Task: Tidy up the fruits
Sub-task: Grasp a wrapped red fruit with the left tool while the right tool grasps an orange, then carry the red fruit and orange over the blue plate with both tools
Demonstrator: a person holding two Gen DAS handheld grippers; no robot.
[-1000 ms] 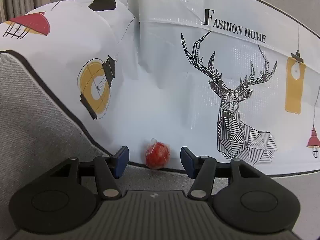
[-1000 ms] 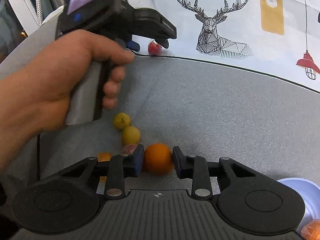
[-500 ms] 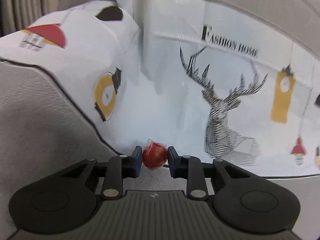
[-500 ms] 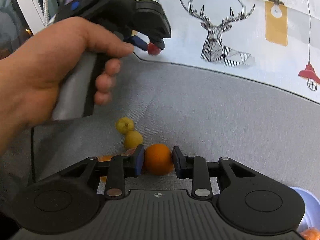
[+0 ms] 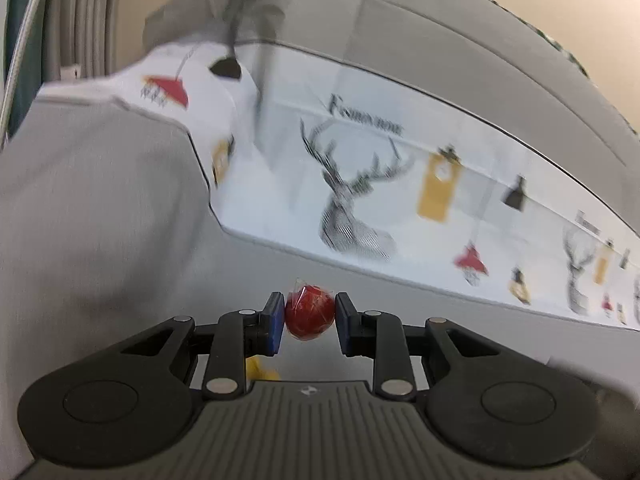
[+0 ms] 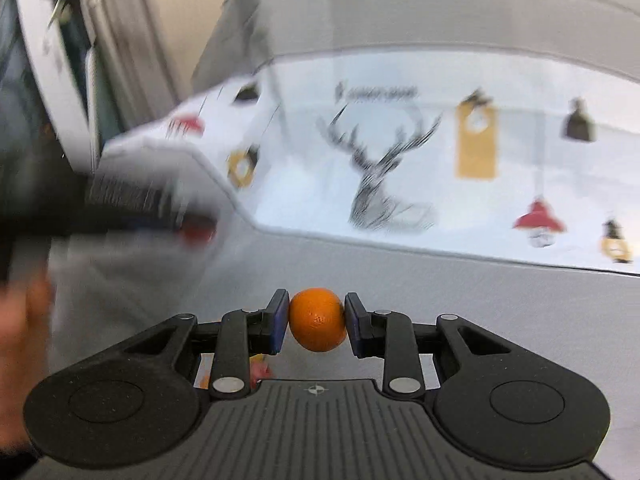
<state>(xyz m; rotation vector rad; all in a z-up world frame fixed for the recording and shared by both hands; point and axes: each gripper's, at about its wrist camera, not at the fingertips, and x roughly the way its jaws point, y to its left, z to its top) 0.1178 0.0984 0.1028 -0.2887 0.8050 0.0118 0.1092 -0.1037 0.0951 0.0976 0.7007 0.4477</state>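
Left wrist: my left gripper [image 5: 309, 317] pinching wrapped red fruit [image 5: 309, 312] at its middle; film slippery. Right gripper [image 6: 317, 319] clamping firm orange [image 6: 317, 319] likewise, centre frame.

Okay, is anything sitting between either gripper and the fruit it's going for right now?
No. The left gripper is already shut on the red fruit, and the right gripper is shut on the orange. The pads press straight on each fruit. Where they go next is not in view.
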